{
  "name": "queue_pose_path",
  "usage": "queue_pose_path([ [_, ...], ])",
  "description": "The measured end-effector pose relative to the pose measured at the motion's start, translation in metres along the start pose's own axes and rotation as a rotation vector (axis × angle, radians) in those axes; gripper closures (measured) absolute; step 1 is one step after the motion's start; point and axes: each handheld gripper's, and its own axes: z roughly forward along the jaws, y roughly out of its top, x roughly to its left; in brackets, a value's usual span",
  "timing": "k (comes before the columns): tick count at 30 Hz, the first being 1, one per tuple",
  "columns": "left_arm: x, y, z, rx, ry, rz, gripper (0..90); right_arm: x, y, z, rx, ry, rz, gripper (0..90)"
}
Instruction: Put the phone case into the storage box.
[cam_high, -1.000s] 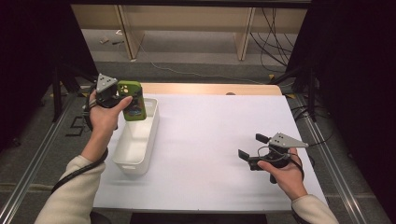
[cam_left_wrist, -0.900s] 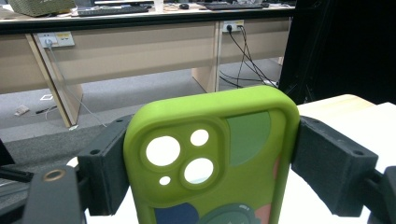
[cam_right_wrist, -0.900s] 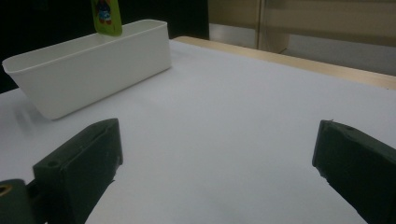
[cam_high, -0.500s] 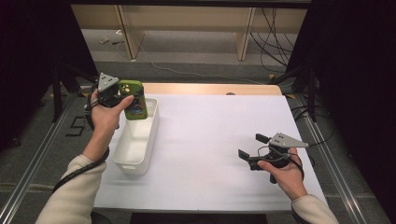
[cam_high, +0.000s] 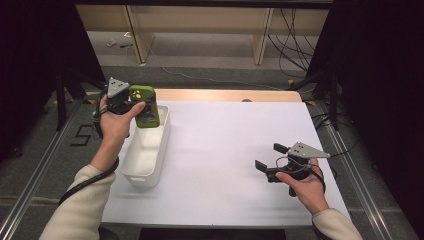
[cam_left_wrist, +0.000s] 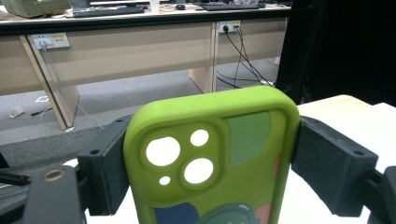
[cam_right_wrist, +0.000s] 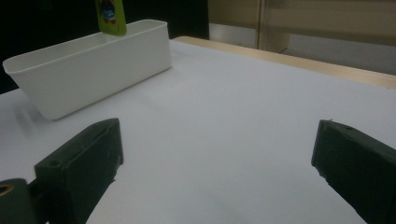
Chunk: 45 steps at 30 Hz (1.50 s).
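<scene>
Case clamped over bin, right gripper idle

Left gripper (cam_high: 134, 102) is held up at the far left edge of the table (cam_high: 225, 145), jaws closed on the sides of a green phone case (cam_high: 145, 106). Left gripper view: case (cam_left_wrist: 212, 158) sits upright between the jaws, camera cutouts facing the lens, both pads touching its edges. Printed graphic on the back, partly cut off at the bottom of the view.

High view puts the case above the far end of the white bin (cam_high: 147, 147), lower end near the rim. Can't tell if it touches the bin. Bin runs lengthwise along the left side of the table.

Right gripper (cam_high: 270, 160) sits low near the right front of the table, well apart from the bin, jaws spread wide, nothing between them. Right gripper view: bin (cam_right_wrist: 88, 65) at upper left, case (cam_right_wrist: 110, 16) hanging above its far end.
</scene>
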Motion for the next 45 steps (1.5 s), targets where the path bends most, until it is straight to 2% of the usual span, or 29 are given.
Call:
queue_pose_path([
  [45,-0.001,0.002,0.011,0.0,-0.011,-0.004,18.1,0.0,0.0,0.0,0.0,0.005,0.005,4.2],
])
